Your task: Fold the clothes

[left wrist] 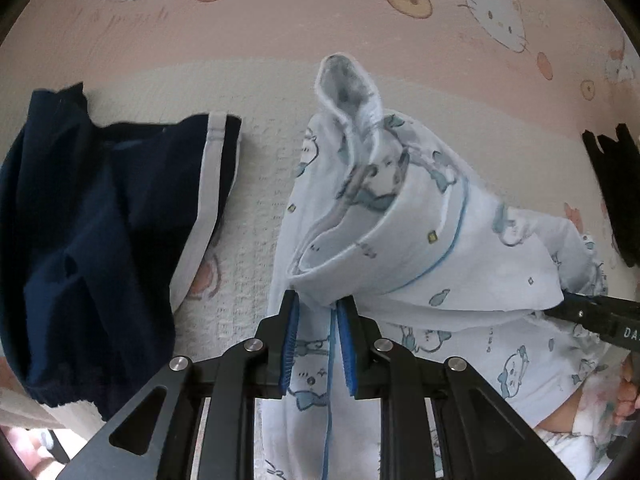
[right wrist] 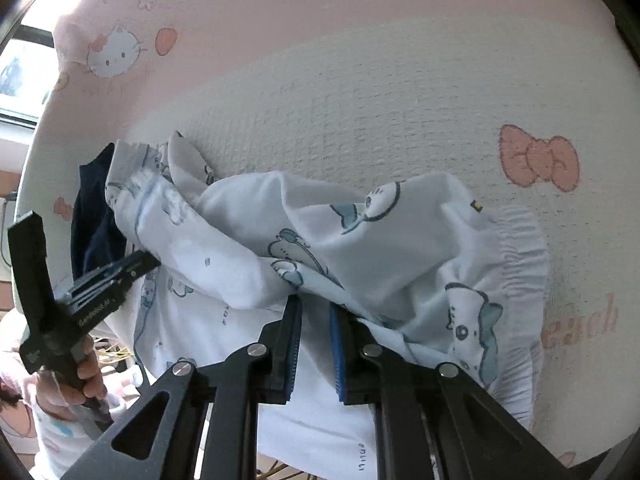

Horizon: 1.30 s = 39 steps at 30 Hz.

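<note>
- A pink and cream blanket [left wrist: 248, 200] printed with cartoon cats, bows and donuts covers the whole surface under the clothes.
- A white garment with blue cartoon prints [left wrist: 420, 240] is bunched near the middle of the blanket, lifted in folds; its gathered elastic hem [right wrist: 516, 264] shows on the right in the right wrist view.
- A dark navy garment with a white stripe [left wrist: 100, 240] lies flat to the left of the white one, apart from it.
- The left gripper [left wrist: 318, 312] is closed on a folded edge of the white garment, cloth pinched between its blue pads.
- The right gripper [right wrist: 314, 312] likewise clamps a fold of the same garment.
</note>
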Tool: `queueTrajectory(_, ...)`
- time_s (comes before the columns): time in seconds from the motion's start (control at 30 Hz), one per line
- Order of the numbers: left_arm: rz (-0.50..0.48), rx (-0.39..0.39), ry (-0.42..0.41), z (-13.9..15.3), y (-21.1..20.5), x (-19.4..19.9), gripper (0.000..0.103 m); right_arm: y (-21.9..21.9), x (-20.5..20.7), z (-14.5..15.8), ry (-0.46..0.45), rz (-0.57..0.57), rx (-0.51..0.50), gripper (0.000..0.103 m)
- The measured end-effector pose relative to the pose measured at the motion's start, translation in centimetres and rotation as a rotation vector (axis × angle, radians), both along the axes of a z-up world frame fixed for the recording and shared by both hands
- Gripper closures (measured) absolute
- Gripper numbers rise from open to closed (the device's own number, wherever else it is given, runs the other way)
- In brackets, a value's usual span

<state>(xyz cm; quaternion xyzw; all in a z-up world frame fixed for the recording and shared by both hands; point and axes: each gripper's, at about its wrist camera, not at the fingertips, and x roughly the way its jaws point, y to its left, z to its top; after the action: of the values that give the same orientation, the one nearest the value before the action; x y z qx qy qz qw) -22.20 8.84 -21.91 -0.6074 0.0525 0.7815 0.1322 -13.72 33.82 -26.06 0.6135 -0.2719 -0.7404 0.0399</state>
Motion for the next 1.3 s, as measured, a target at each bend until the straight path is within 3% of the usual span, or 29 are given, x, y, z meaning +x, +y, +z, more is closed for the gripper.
queueTrajectory(0.17, 0.014, 0.011, -0.003, 0.9, -0.1, 0.4, 0.086, -0.7, 0.3, 0.6, 0.029, 0.018, 0.029, 0.088)
queueTrajectory(0.23, 0.038, 0.086, -0.008, 1.9, -0.6, 0.5, 0.086, -0.8, 0.4, 1.3, 0.049, 0.02, 0.044, 0.084)
queueTrajectory(0.3, 0.07, 0.176, -0.014, 3.1, -1.3, 0.7, 0.086, -0.4, 1.0, 2.7, 0.089, -0.002, 0.039, 0.076)
queueTrajectory(0.37, 0.116, 0.235, -0.003, 4.6, -2.1, 0.7, 0.084, 0.5, 1.9, 4.5, 0.16, -0.051, 0.023, 0.056)
queueTrajectory(0.4, 0.13, 0.261, 0.01, 5.3, -2.3, 0.8, 0.084, 1.2, 2.5, 5.5, 0.201, -0.089, 0.009, 0.051)
queueTrajectory(0.43, 0.133, 0.283, 0.025, 5.9, -2.5, 0.7, 0.081, 1.9, 3.2, 6.5, 0.242, -0.129, -0.008, 0.044)
queueTrajectory(0.47, 0.133, 0.292, 0.031, 6.4, -2.7, 0.4, 0.067, 2.8, 4.0, 7.3, 0.28, -0.175, -0.036, 0.042)
queueTrajectory(0.5, 0.134, 0.291, 0.031, 6.9, -2.9, -0.3, 0.056, 3.6, 4.7, 7.9, 0.312, -0.22, -0.06, 0.042)
queueTrajectory(0.53, 0.133, 0.288, 0.031, 6.9, -2.6, -0.7, 0.036, 4.2, 5.2, 8.3, 0.327, -0.26, -0.071, 0.042)
queueTrajectory(0.57, 0.132, 0.285, 0.031, 6.7, -1.8, -0.8, 0.034, 4.7, 5.7, 8.6, 0.335, -0.299, -0.078, 0.042)
queueTrajectory(0.73, 0.095, 0.287, 0.026, 6.6, -0.8, -1.5, 0.034, 5.9, 8.4, 7.4, 0.259, -0.433, -0.03, 0.042)
queueTrajectory(0.9, 0.054, 0.25, 0.058, 7.6, -1.3, -1.3, 0.034, 6.3, 9.5, 7.6, 0.246, -0.448, 0.005, 0.042)
queueTrajectory(1.0, 0.018, 0.228, 0.08, 7.9, -0.8, -1.4, 0.034, 5.4, 9.7, 7.5, 0.242, -0.435, 0.085, 0.041)
queueTrajectory(1.3, -0.165, 0.029, 0.217, 8.0, 2.6, -0.8, 0.034, 5.1, 9.2, 6.8, 0.208, -0.336, 0.163, 0.039)
